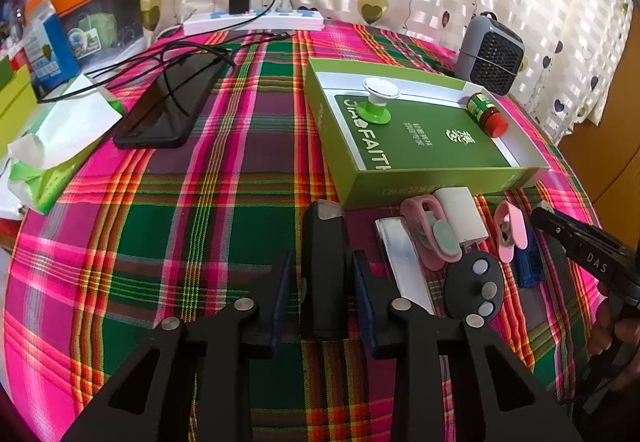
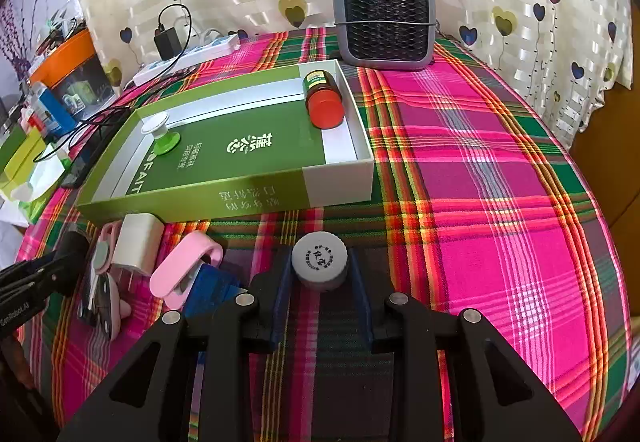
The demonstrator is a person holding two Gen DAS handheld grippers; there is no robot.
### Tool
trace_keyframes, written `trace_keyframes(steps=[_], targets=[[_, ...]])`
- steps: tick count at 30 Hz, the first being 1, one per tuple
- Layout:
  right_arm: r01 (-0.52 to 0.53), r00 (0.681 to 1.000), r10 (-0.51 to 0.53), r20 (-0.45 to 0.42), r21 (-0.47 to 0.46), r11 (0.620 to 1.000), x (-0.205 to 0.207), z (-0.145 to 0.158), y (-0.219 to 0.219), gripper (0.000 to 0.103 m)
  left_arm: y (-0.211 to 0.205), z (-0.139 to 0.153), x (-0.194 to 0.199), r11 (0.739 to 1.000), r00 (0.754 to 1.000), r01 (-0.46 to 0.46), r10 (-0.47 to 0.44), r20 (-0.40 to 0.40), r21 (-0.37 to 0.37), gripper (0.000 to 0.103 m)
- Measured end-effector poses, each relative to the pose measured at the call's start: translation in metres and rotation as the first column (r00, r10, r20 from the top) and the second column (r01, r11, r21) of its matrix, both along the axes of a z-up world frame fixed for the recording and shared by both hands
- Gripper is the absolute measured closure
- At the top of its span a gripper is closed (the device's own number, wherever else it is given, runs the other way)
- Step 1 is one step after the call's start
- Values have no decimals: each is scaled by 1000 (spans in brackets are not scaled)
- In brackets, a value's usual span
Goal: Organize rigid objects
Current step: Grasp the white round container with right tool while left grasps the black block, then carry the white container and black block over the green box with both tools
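On the plaid-covered desk point(image 2: 500, 162), the left gripper point(image 1: 322, 290) has its jaws clamped on an upright black bar point(image 1: 323, 266), just in front of the green box point(image 1: 420, 146). The right gripper point(image 2: 320, 282) has its jaws closed on a grey-capped bottle point(image 2: 319, 260) near the box's front wall. Inside the box, a red-capped bottle point(image 2: 324, 98) lies in the far right corner and a green-and-white knob point(image 2: 160, 132) sits toward the left end.
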State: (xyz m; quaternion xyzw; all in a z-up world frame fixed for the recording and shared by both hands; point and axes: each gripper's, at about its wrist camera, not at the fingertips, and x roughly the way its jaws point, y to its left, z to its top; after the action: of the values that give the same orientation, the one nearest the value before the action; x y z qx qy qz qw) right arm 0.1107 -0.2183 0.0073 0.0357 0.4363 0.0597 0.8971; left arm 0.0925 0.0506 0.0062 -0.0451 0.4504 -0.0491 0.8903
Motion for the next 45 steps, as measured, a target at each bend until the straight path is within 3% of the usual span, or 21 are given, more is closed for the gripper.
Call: trace_keyframes(steps=[45], targets=[[2,1000,-2,16,3,1000,-4,6,-4,74,0,12,-5,1000,1000,17,-16,22,-13,81]])
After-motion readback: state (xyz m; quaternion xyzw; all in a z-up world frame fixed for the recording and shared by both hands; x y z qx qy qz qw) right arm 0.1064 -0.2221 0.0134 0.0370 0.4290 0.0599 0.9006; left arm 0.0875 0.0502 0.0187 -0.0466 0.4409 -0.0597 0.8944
